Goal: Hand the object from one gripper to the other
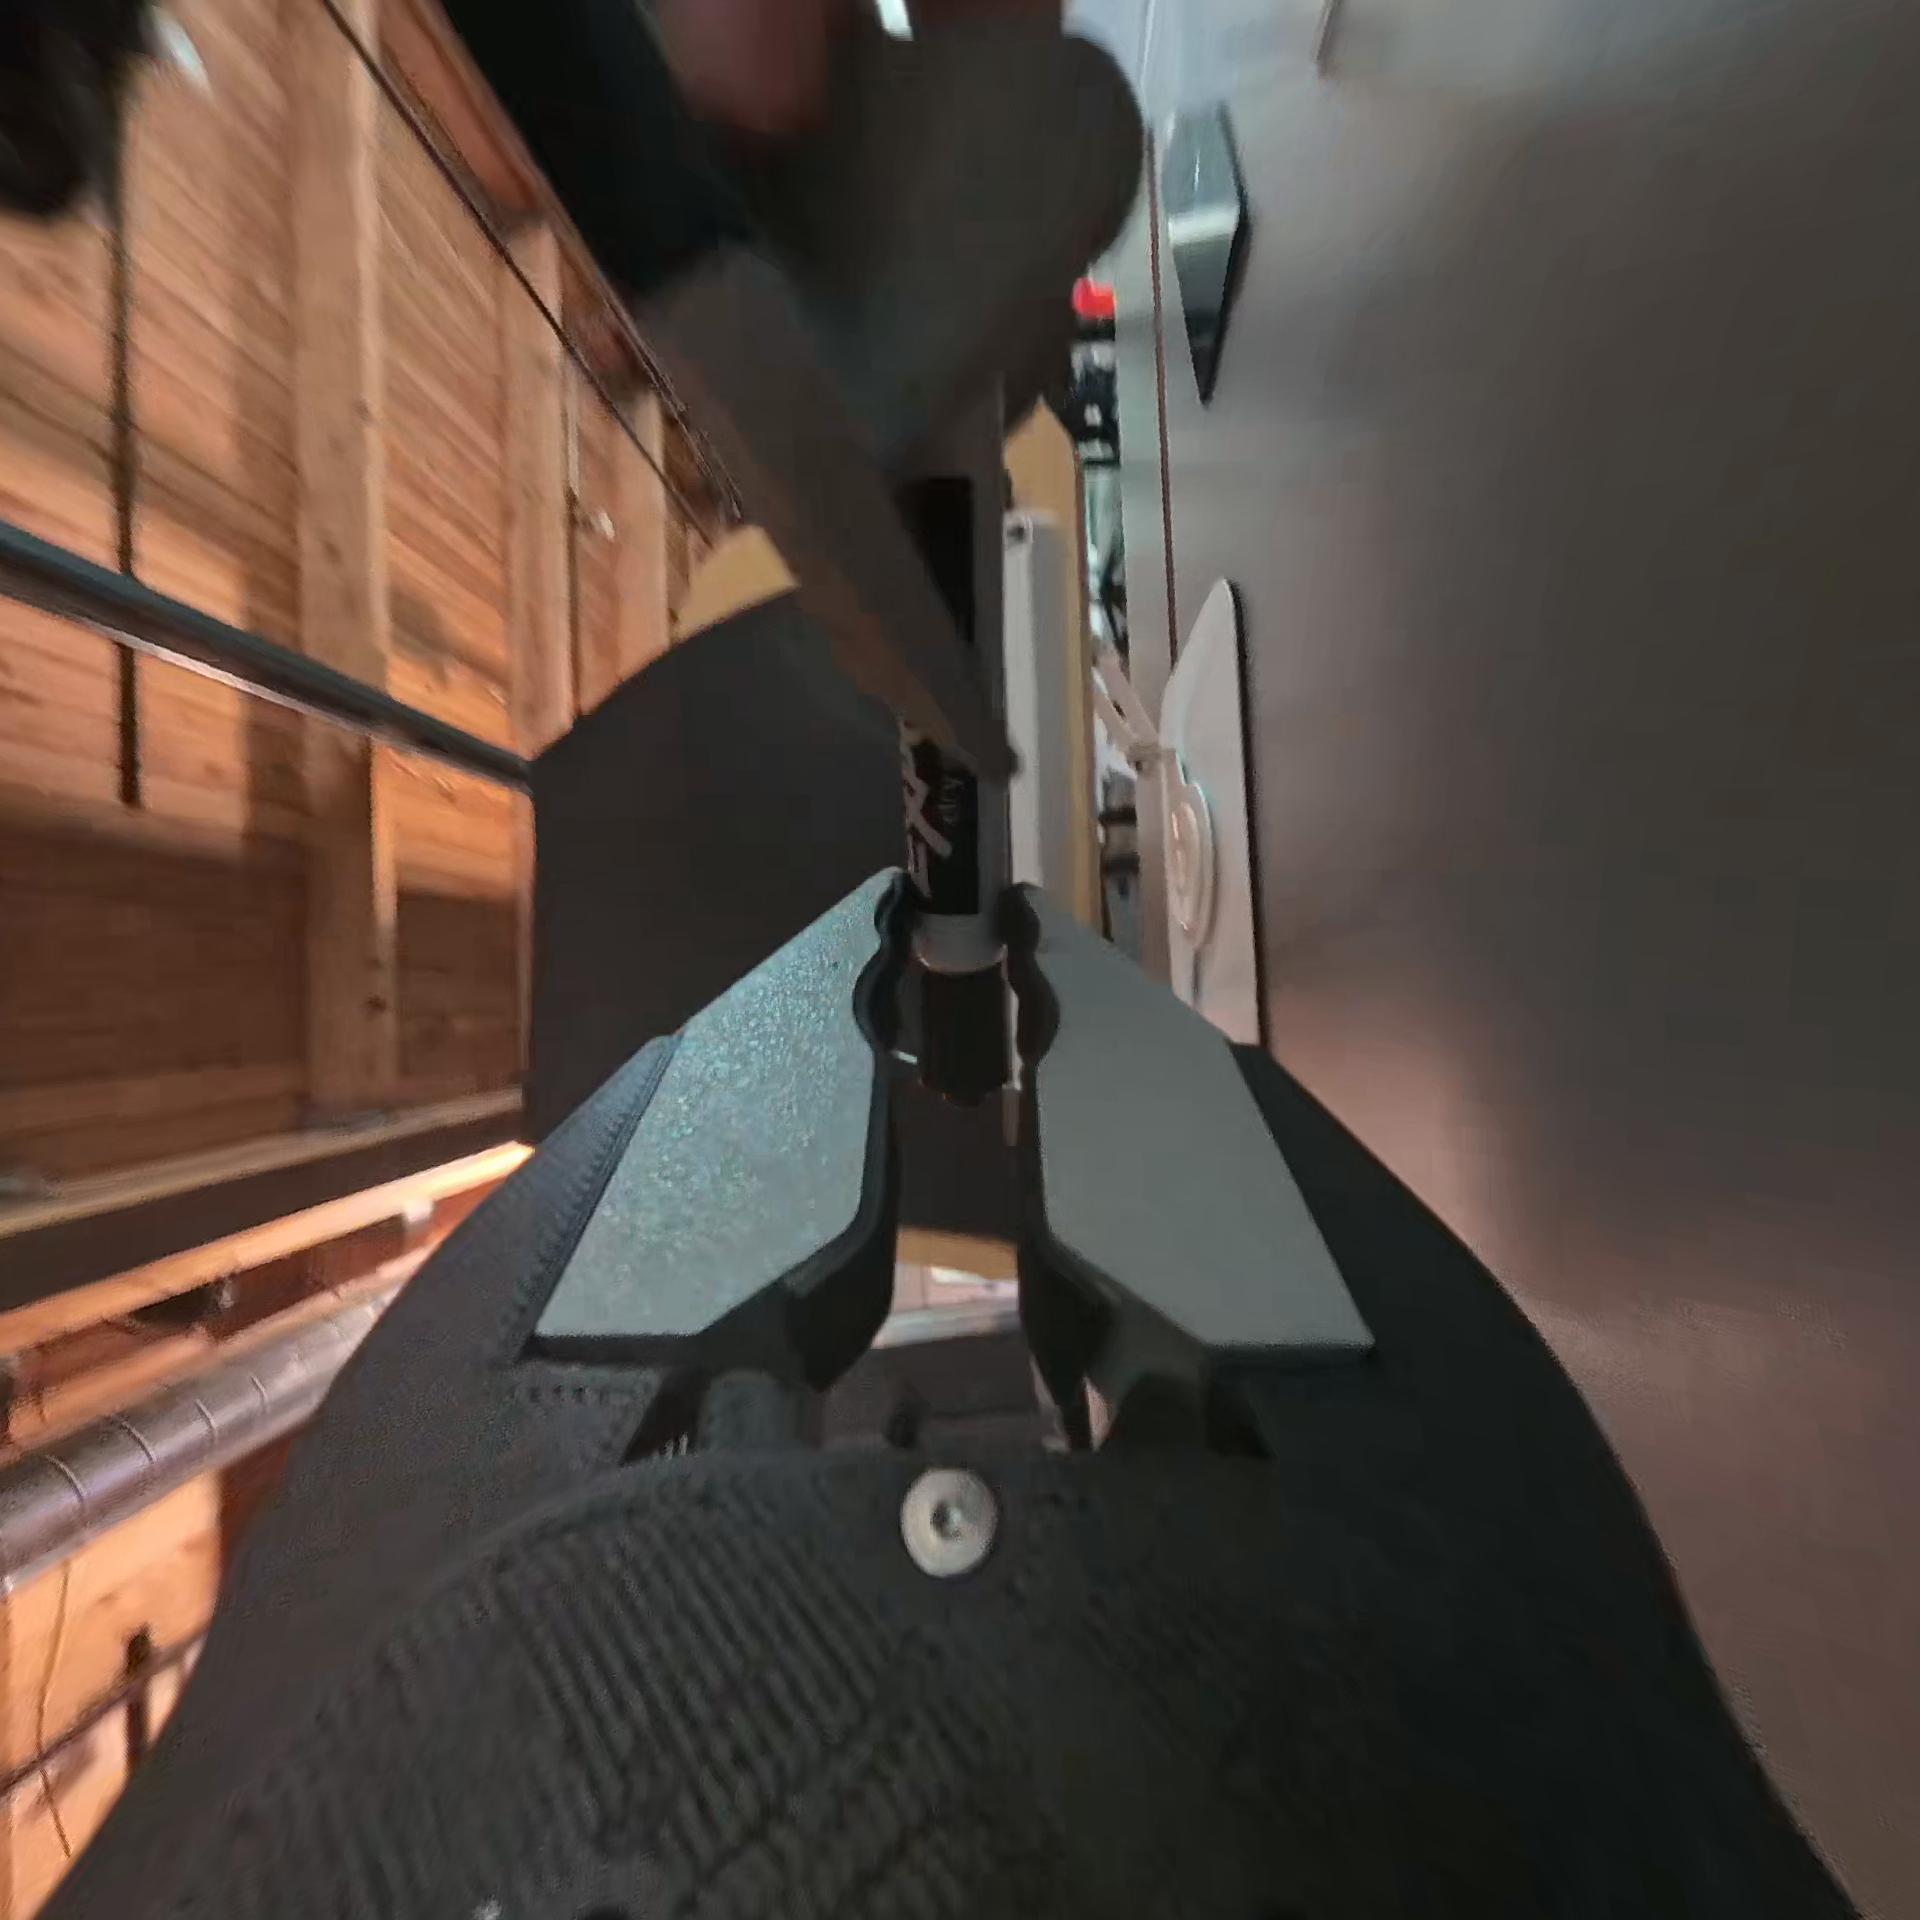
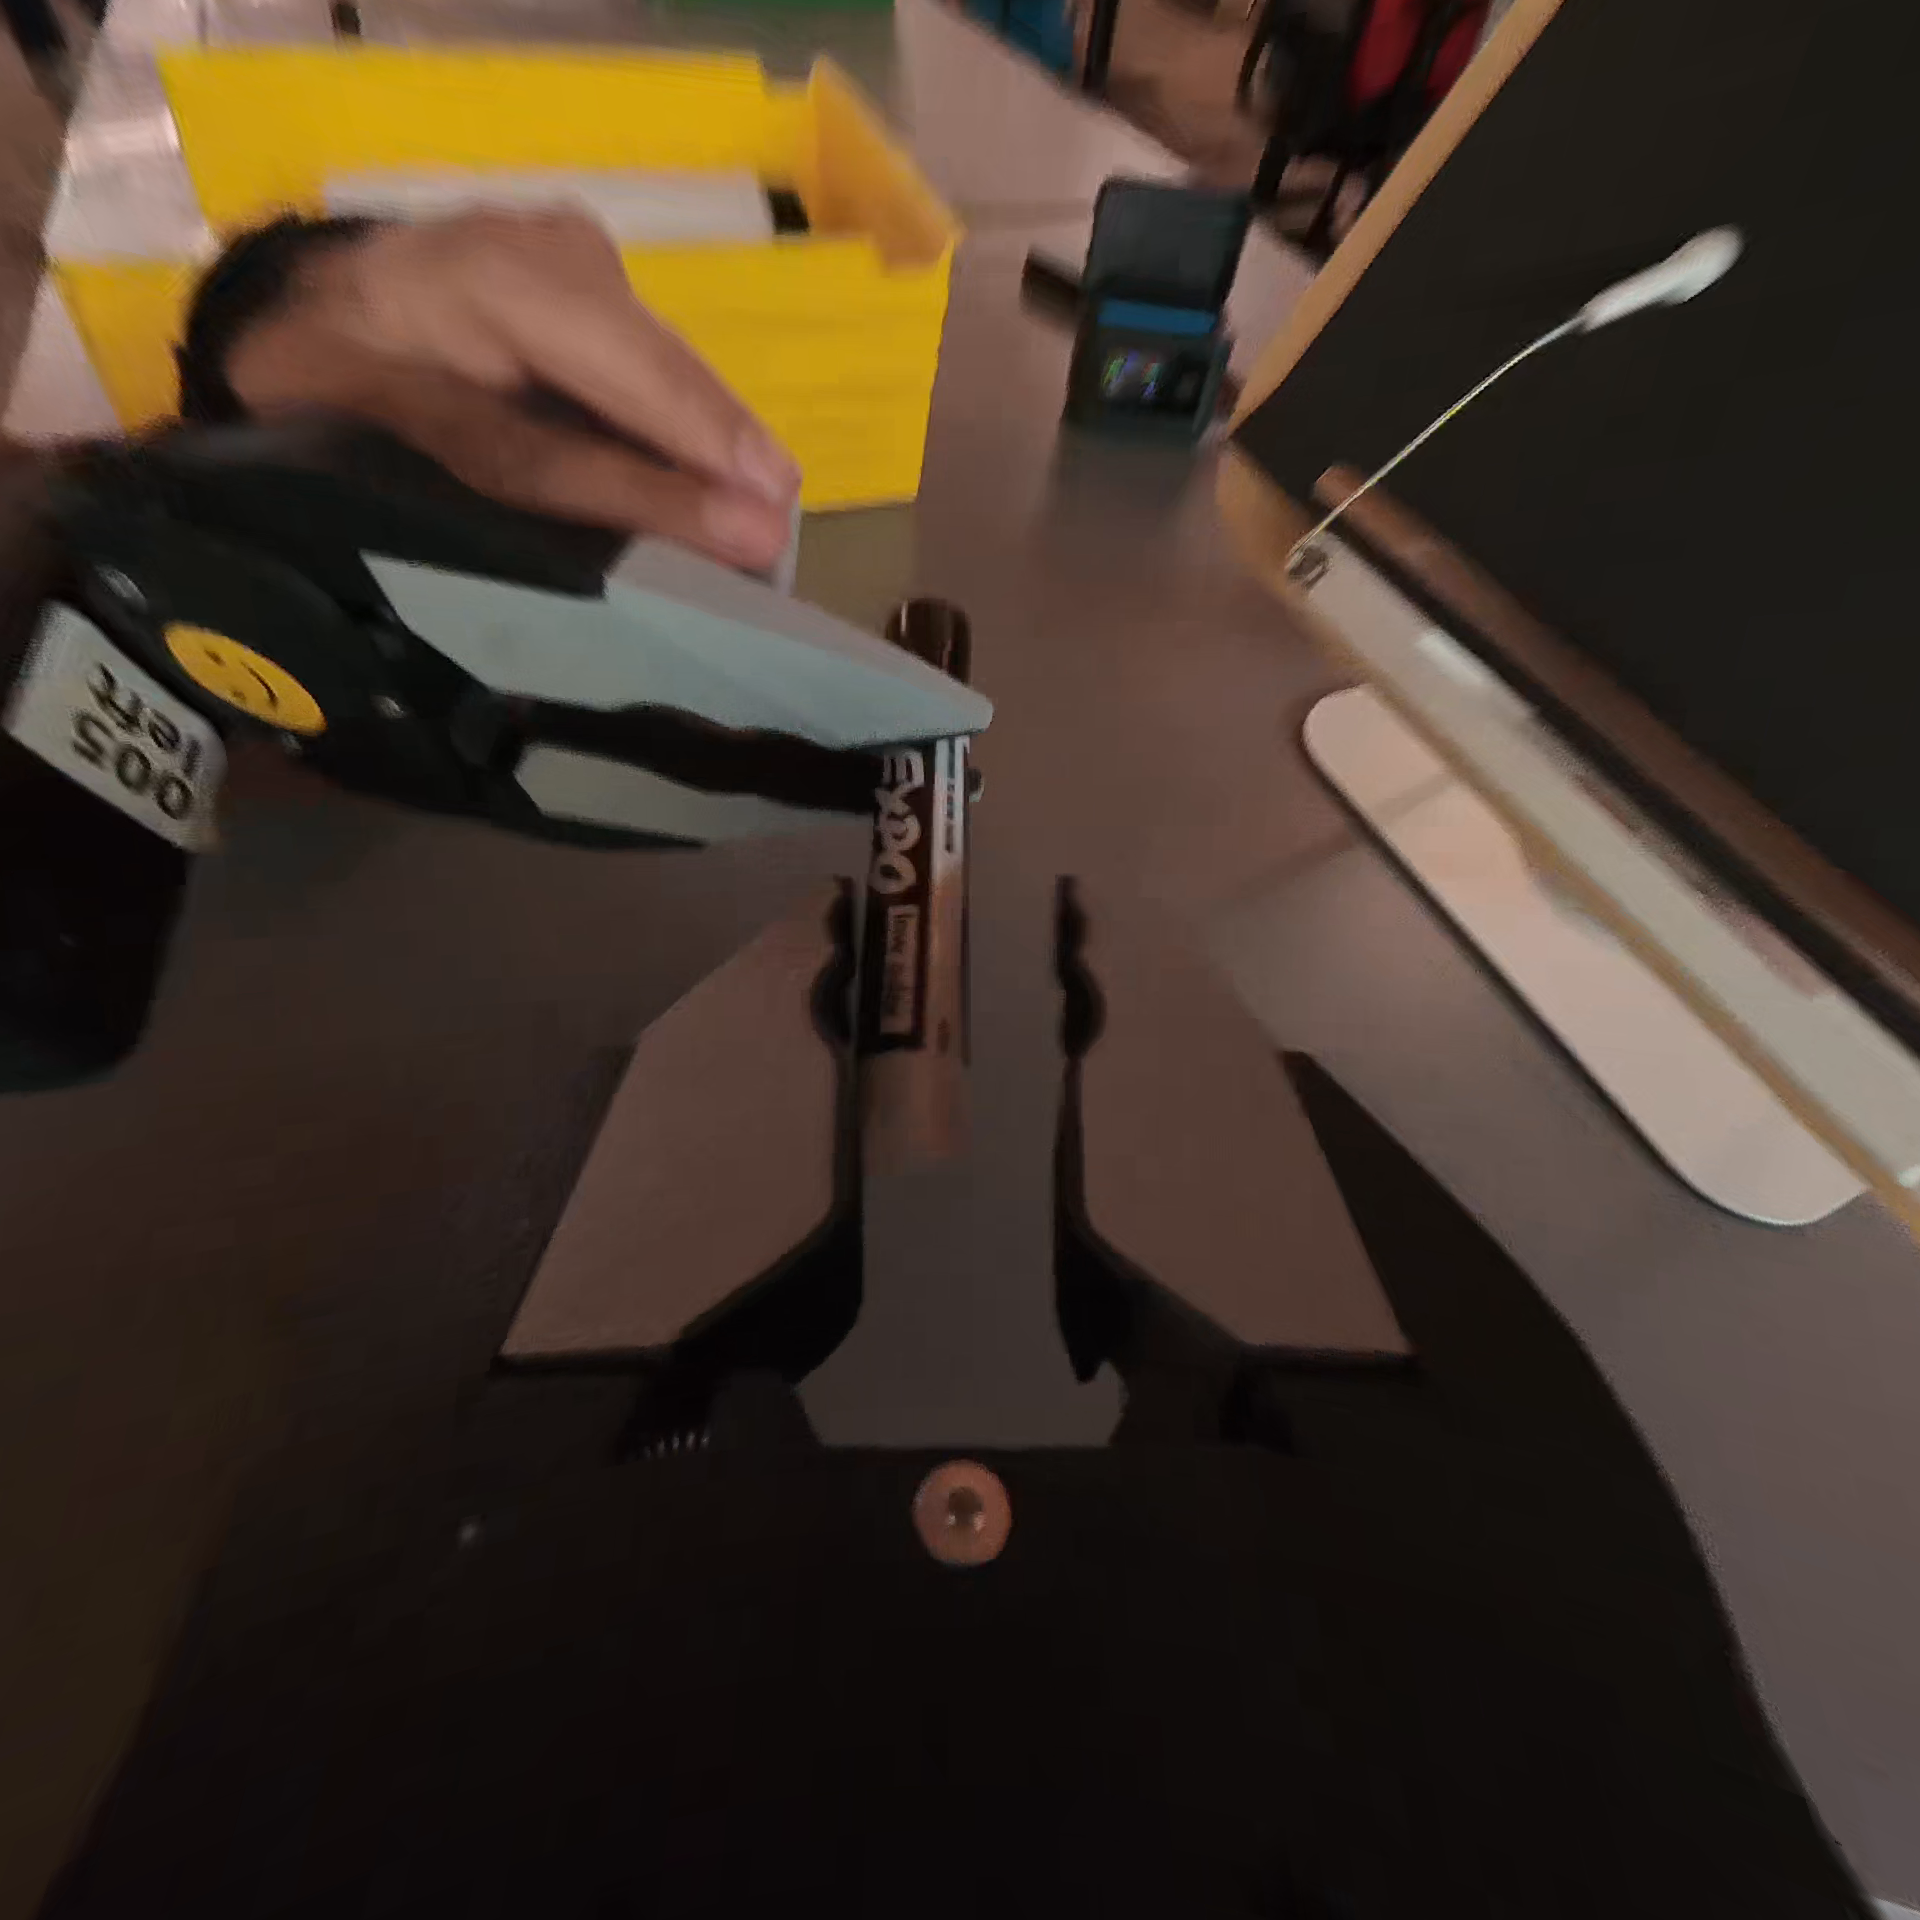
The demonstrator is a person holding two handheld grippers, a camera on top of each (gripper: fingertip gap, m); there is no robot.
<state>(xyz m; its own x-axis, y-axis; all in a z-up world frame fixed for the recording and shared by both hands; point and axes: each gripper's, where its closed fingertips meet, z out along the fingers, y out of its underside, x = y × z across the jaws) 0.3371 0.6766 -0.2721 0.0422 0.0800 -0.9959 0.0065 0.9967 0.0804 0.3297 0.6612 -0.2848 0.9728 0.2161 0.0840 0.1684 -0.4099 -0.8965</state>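
A dry-erase marker, white barrel with a dark label and a black cap, is held over the dark table. My left gripper is shut on the marker near its cap end. In the right wrist view it comes in from the left, with a person's hand on it. My right gripper is open, and the marker's barrel lies lengthwise between its fingers, close to the left one. In the left wrist view the right gripper is a blurred grey shape above the marker.
A yellow bin stands at the back left of the table. A small dark device stands behind the marker. A black monitor on a white base fills the right side. A wooden wall shows in the left wrist view.
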